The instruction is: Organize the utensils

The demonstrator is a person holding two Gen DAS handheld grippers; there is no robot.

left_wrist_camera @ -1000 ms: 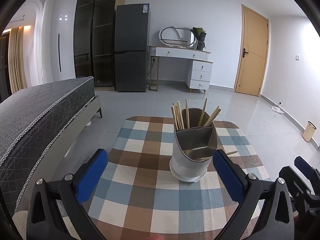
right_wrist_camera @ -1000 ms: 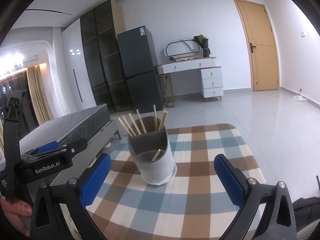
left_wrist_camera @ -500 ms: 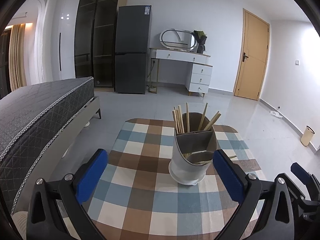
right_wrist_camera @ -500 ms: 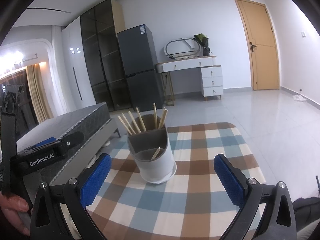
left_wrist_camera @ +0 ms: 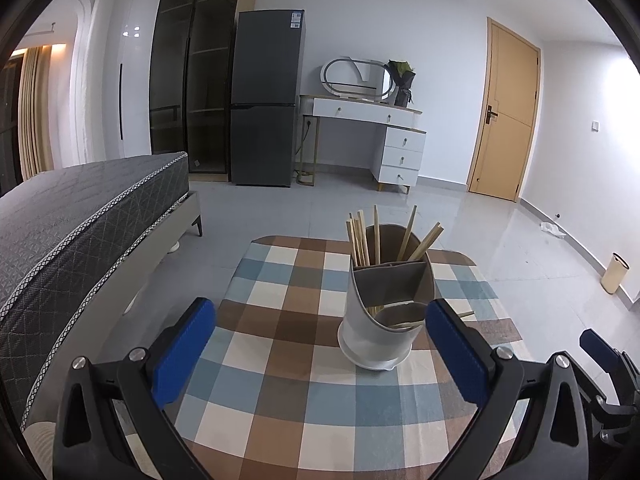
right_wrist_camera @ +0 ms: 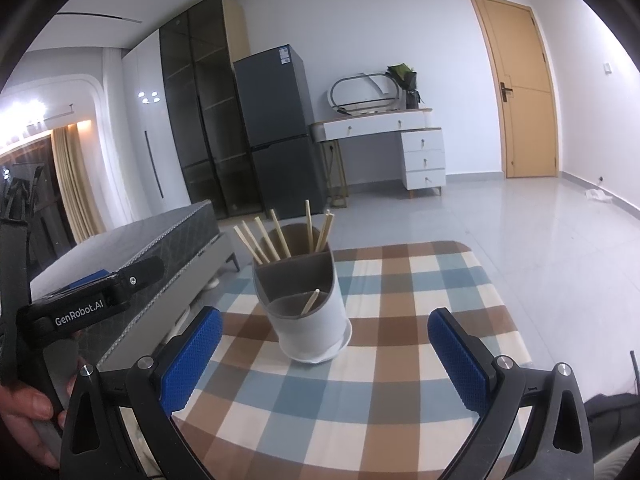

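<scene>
On the checked cloth of the bench [left_wrist_camera: 276, 364] stands the utensil holder [left_wrist_camera: 384, 320], a white-sided cup with grey dividers, upright on its white saucer base. Wooden chopsticks [left_wrist_camera: 362, 236] fan out of the rear compartment of the holder, leaning left and right; one more chopstick [right_wrist_camera: 310, 301] lies tilted in the front compartment. The left hand-held gripper [left_wrist_camera: 320, 354] hovers just short of the holder, blue pads spread wide and nothing between them, its right pad overlapping the holder's near side in view. The right hand-held gripper [right_wrist_camera: 324, 364] sits near the holder too, fingers spread apart and empty, the holder framed between them. Left of the holder in the right wrist view, the body of the other gripper shows white lettering, "GenRobot.AI" [right_wrist_camera: 79, 314], with a person's hand [right_wrist_camera: 24, 420] wrapped round its handle. Behind the holder, a dark fridge [left_wrist_camera: 266, 104] carries a small label near its top, too small to read.
</scene>
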